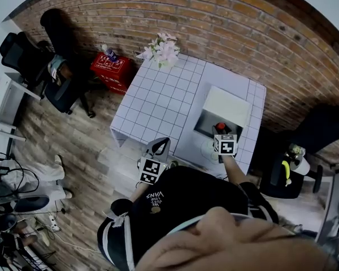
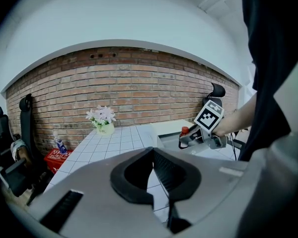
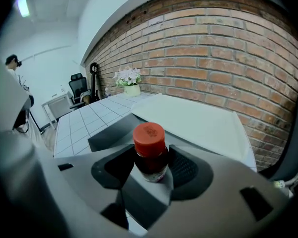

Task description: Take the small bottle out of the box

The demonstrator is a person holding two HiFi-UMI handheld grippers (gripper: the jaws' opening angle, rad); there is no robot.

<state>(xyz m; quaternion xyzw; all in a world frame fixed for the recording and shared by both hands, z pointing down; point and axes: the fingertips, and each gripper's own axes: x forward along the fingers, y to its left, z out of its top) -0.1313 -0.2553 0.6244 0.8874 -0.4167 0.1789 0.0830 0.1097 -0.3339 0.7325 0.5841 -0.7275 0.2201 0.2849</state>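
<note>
Illumination is even, diffuse and cool white. All three views show strong fisheye distortion: the brick wall [image 1: 214, 21] bows, and dark vignetting fills the corners. The pale bench [image 1: 158, 100] top reads bright. The box [image 1: 206, 124] interior is shaded. The small bottle [image 3: 150, 152] is sharp between the jaws of the right tool [image 3: 151, 170]. That tool's near body is soft.

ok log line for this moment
right gripper: closed on small bottle, still in box | left gripper: shut, empty

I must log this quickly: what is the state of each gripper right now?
Left gripper: closed, nothing held.
Right gripper: closed on the small bottle, pads against both its sides.
</note>
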